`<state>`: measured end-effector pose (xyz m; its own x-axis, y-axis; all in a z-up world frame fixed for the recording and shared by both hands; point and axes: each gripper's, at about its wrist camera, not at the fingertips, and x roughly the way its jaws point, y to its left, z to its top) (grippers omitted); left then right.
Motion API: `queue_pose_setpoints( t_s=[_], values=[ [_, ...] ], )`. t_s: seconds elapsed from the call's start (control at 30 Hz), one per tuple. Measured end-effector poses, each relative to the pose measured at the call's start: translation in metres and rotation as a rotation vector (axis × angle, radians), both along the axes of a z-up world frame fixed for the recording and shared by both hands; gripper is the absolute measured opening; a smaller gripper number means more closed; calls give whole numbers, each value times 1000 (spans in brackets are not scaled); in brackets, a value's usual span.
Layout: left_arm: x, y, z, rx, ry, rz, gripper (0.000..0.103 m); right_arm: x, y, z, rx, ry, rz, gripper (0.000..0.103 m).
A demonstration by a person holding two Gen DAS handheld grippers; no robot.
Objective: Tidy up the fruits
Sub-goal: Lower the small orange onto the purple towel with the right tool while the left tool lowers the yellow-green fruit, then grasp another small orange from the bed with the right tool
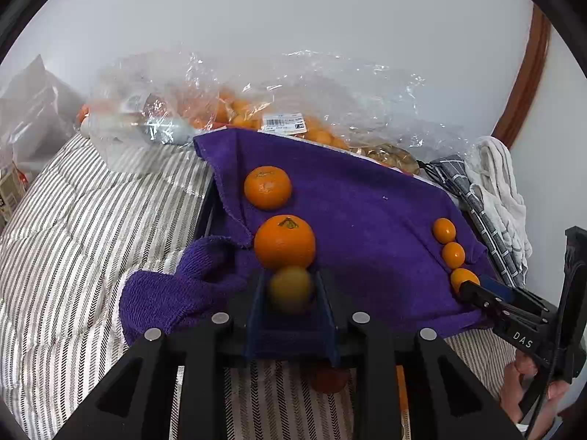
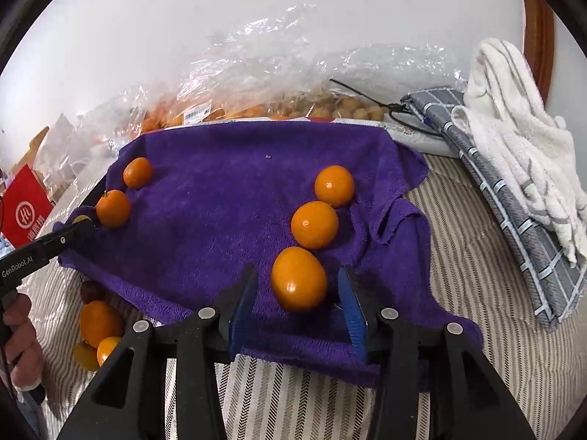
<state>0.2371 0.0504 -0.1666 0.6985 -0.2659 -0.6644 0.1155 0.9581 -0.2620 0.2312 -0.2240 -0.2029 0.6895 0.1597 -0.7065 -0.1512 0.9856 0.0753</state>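
Fruits in two rows on the purple towel [image 2: 205, 220], spread over the striped bed [image 1: 91, 220]

Left tongs [image 1: 290, 289] grip a small yellowish fruit [image 1: 290, 288], blurred, just behind two oranges [image 1: 284, 242] lined ahead of them. Right tongs [image 2: 297, 286] stand open, their pads off the kumquat [image 2: 298, 278] lying between them; two more kumquats [image 2: 314, 224] sit beyond it, and a clear bag of fruit [image 2: 227, 110] lies farther ahead
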Motion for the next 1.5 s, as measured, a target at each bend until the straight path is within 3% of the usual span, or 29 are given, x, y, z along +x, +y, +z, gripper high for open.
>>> queue_pose_setpoints(
  t_s=[0.2, 0.43, 0.53, 0.67, 0.8, 1.07, 1.23, 1.5],
  values=[
    [-5, 0, 3, 25, -41, 6, 42, -2, -11, 3, 18, -33, -50, 49],
    [-7, 14, 8, -20, -61, 47, 43, -4, -19, 10, 86, -19, -57, 49],
    [-18, 17, 13, 4, -106, 68, 43, -12, -16, 22, 192, -39, 19, 49],
    [-35, 28, 14, 8, -119, 76, 45, -29, 1, 35, 150, -80, 32, 49],
    [-53, 42, 14, 11, -115, 60, 46, -47, 21, 31, 128, -48, 76, 49],
    [-68, 53, 4, 137, -69, 103, 47, -80, 69, 19, 81, -15, 247, 49],
    [-66, 58, -3, 140, -11, 110, 49, -79, 83, 8, 71, 37, 285, 49],
    [-64, 57, -7, 135, 13, 99, 49, -71, 93, -15, 37, 75, 267, 37]
  ],
)
